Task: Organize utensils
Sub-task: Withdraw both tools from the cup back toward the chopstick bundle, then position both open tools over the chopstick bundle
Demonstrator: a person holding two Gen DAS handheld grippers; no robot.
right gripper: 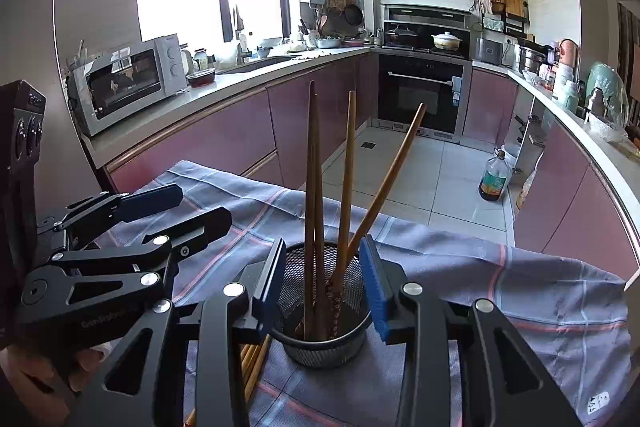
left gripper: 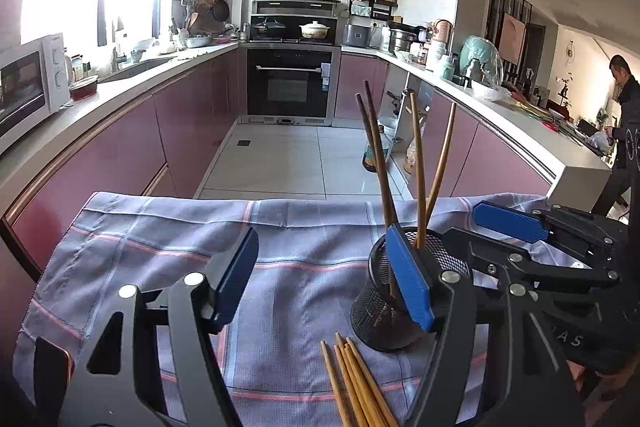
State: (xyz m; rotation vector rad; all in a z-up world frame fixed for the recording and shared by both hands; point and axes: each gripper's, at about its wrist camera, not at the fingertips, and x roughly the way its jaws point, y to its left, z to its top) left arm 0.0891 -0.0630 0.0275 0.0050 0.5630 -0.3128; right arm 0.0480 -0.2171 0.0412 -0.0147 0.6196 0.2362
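Observation:
A black mesh cup (left gripper: 382, 311) (right gripper: 322, 319) stands on a checked cloth (left gripper: 304, 259) (right gripper: 500, 287) and holds several upright wooden chopsticks (left gripper: 418, 171) (right gripper: 314, 187). More loose chopsticks (left gripper: 356, 383) (right gripper: 254, 359) lie on the cloth beside the cup. My right gripper (right gripper: 326, 283) has its jaws around the cup's rim, one blue pad on each side, pressing the cup. My left gripper (left gripper: 324, 279) is open and empty, just left of the cup. The left gripper also shows in the right wrist view (right gripper: 188, 211).
The cloth covers a table at the near end of a kitchen aisle. A microwave (right gripper: 128, 79) stands on the left counter. An oven (left gripper: 290, 85) is at the far end. A bottle (right gripper: 494, 179) stands on the floor at right. A person (left gripper: 624, 131) stands far right.

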